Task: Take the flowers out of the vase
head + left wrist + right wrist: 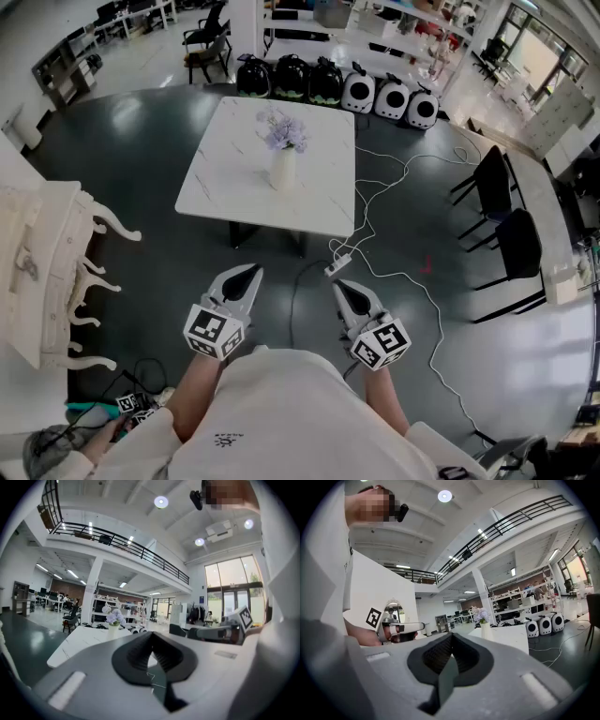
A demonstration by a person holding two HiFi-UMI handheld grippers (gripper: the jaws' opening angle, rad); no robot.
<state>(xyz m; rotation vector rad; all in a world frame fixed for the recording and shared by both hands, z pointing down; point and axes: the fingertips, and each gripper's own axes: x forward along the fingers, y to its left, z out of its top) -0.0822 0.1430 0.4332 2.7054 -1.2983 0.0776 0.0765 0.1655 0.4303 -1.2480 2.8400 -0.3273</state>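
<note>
A white vase [283, 170] with pale purple flowers [280, 130] stands near the middle of a white marble-look table [225, 183], well ahead of me. The same flowers [114, 616] show small in the left gripper view, and the vase [486, 631] shows in the right gripper view. My left gripper [247, 273] is held level in front of my body, far short of the table, jaws shut on nothing. My right gripper [342, 287] is beside it, also shut and empty. Each gripper sees the other at its side.
A white cable and power strip [338, 266] lie on the dark floor between me and the table. Black chairs [506, 239] stand at the right, a white ornate dresser [47, 272] at the left, and several pet-carrier backpacks [375, 94] beyond the table.
</note>
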